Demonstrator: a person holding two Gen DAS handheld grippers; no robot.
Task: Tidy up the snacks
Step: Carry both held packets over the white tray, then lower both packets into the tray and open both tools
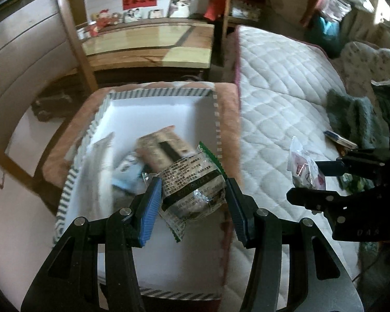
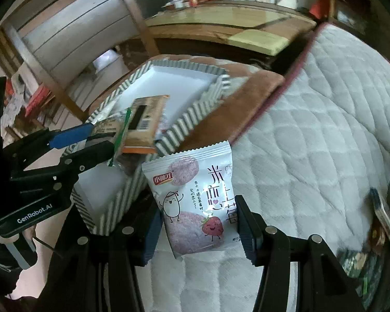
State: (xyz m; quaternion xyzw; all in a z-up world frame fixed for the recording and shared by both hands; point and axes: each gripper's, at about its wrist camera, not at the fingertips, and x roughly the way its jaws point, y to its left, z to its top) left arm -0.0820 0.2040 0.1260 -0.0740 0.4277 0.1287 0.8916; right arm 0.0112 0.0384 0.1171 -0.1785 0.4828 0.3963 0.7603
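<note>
At the left of the scene, a white box with a striped rim sits on a brown plush cushion, and inside it lie a tan-wrapped snack bar and a pale blue-and-white packet, the second too blurred to read. My left gripper hangs over the near half of that box, its blue-padded jaws clamped on a green-edged snack packet printed with black text, the wrapper bulging between the pads. From the right wrist view the same packet shows edge-on above the box's rim, with the tan bar just behind it. To the right, the cushion gives way to a white quilted mattress. Over the mattress, just beside the near right corner of the box, my right gripper holds a white strawberry rice-cracker packet upright, its jaws pressed against the packet's two sides; the left wrist view catches that packet from the side, gripped in black fingers. Farther right on the mattress lie a grey-green knitted item and a small flat object I cannot make out.
</note>
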